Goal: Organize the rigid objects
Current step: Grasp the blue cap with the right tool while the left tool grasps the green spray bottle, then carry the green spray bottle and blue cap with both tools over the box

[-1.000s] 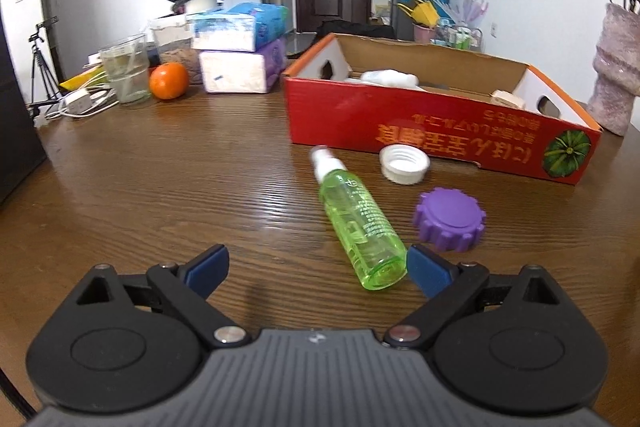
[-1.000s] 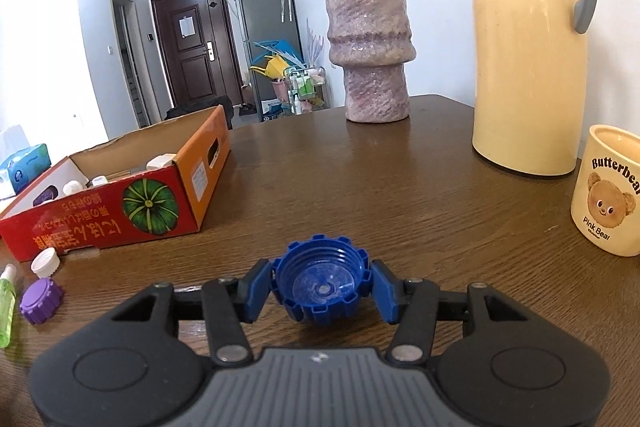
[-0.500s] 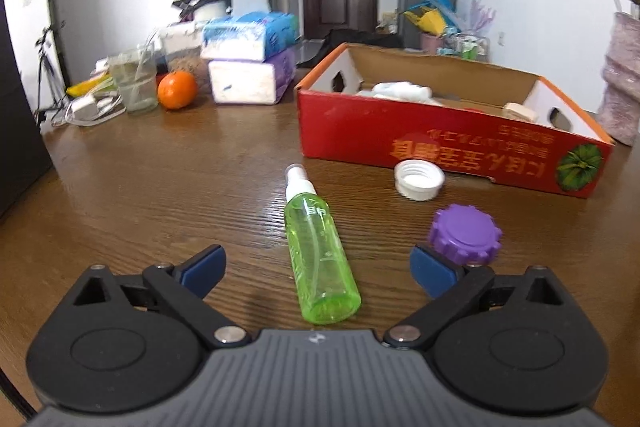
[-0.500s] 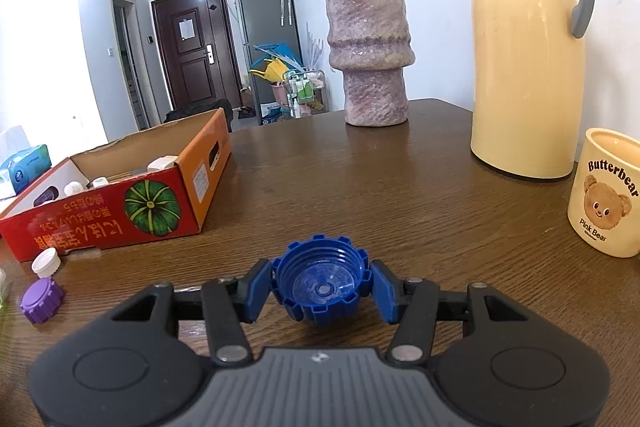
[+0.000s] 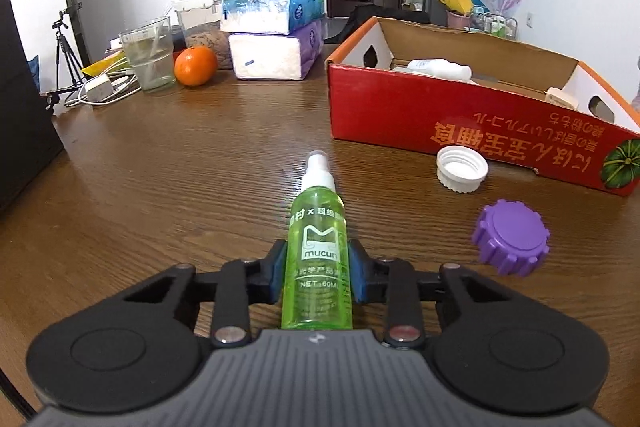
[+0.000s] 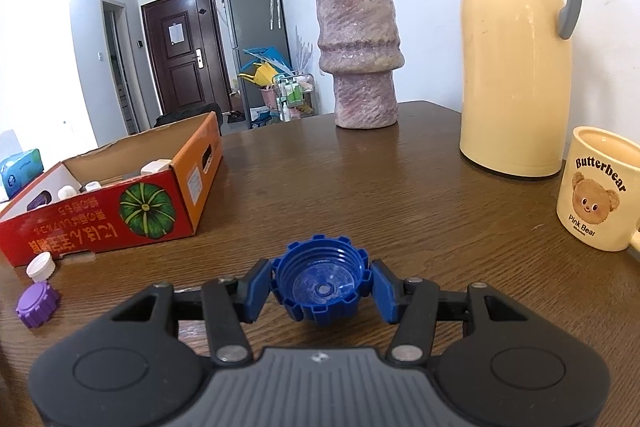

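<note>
Left wrist view: the left gripper [image 5: 317,277] has its pads clamped on the lower body of the green spray bottle [image 5: 318,255], which lies along the table [image 5: 168,187] with its nozzle pointing away. Gripped so near its base, the smooth bottle could pivot or slip when lifted toward the red box [image 5: 460,115]. To the right lie a white cap [image 5: 462,169] and a purple cap [image 5: 510,237], close enough to be knocked. Only the right wrist view shows the right gripper [image 6: 322,289] holding the blue cap [image 6: 322,279] open side up, and beyond it a mug [image 6: 600,195] to bump.
</note>
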{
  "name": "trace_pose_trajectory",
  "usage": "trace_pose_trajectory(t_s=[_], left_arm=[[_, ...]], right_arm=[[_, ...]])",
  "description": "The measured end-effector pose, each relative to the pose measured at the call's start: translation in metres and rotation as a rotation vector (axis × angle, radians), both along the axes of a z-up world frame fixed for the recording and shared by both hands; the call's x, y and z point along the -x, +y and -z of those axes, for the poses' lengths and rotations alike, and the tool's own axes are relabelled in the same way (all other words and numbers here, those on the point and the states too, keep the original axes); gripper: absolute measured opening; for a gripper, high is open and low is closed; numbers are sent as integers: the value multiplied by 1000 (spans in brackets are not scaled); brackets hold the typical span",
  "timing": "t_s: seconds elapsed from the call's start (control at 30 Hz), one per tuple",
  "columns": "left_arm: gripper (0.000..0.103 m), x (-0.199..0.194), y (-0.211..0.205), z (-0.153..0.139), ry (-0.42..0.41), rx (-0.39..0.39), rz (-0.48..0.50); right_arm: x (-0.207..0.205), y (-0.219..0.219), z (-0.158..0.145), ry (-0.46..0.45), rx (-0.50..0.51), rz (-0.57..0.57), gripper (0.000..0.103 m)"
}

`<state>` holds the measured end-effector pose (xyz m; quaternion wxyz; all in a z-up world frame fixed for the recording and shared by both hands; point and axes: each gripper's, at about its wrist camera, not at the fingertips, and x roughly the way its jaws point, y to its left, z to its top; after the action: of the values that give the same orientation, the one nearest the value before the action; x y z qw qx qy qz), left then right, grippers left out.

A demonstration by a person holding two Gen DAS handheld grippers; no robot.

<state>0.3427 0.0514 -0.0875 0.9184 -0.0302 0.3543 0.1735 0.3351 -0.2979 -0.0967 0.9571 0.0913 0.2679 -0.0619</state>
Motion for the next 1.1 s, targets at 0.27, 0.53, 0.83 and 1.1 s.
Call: trace_pose_trajectory(t_s=[0.27,0.53,0.83,1.1], left_arm=[[32,2,0,-1,1,3,13],[32,6,-1,-5,-9,18,38],[32,16,-4,-16,-55,26,66],[32,28,-11,-26,-100,35,108]], right_arm=[[8,9,-3,-27,9,-10,53],[21,20,-8,-91,27,-15,53],[40,38,-15,-170,26,-35,52],[53,62,-19,-205,20,-92,52]])
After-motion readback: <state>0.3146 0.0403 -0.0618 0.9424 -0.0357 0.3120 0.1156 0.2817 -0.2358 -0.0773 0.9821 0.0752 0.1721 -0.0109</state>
